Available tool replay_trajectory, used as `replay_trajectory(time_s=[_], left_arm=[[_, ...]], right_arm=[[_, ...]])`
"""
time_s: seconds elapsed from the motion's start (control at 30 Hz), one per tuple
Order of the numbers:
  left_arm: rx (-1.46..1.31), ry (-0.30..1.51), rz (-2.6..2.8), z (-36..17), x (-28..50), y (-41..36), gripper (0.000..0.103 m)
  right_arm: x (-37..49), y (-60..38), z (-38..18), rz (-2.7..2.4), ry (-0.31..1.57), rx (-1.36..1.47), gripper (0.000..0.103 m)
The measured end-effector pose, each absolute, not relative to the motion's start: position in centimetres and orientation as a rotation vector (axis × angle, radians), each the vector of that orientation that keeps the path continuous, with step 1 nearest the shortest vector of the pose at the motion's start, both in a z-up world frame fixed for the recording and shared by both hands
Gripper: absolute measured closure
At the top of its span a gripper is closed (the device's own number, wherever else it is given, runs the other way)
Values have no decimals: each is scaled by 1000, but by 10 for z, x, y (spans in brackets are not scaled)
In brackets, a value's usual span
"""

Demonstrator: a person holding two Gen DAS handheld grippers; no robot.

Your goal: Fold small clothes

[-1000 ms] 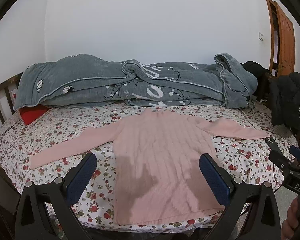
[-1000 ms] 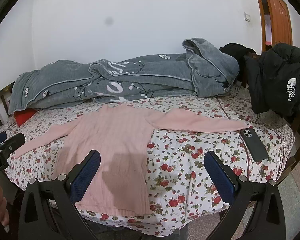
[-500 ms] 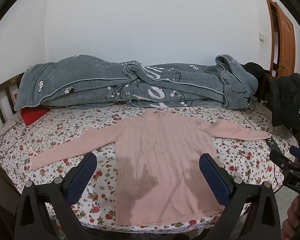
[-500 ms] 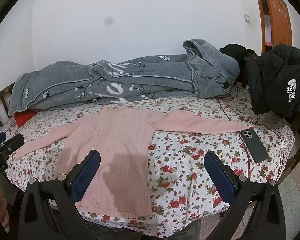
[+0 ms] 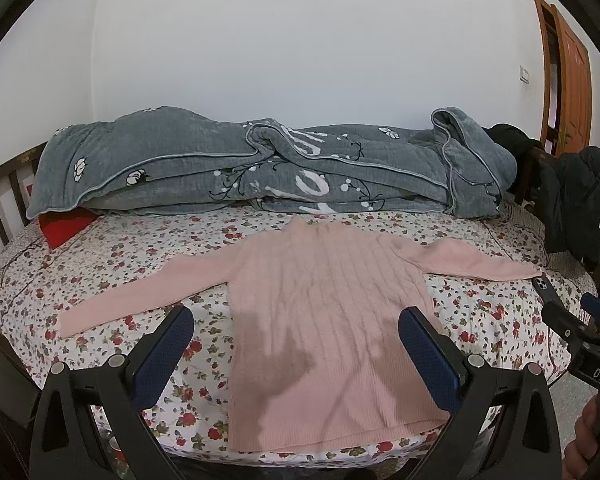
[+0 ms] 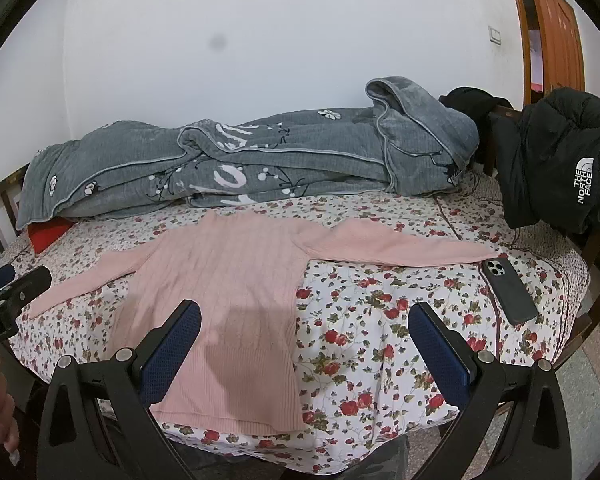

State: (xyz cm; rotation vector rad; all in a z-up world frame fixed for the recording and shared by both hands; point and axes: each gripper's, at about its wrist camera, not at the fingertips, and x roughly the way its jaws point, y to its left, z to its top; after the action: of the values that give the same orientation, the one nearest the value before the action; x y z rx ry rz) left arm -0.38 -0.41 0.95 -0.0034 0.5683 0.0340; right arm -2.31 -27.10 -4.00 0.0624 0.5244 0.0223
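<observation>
Pink sweater: flat on bed, sleeves spread, unmoved this past second. My left gripper and right gripper: fingers wide, empty; folding unstarted.

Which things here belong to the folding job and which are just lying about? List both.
Job: pink sweater, spread flat on the bed; left gripper and right gripper, both open.

Lying about: grey blanket, phone, black jacket, red cloth, floral bedsheet.
</observation>
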Motion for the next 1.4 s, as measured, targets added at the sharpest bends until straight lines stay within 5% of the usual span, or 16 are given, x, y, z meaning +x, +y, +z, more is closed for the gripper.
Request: replay_trajectory(time_s=[1.4], left_arm=[[-53,573,18,5,10,16,0]], right_arm=[[-16,-260,-46,31,538,18,1]])
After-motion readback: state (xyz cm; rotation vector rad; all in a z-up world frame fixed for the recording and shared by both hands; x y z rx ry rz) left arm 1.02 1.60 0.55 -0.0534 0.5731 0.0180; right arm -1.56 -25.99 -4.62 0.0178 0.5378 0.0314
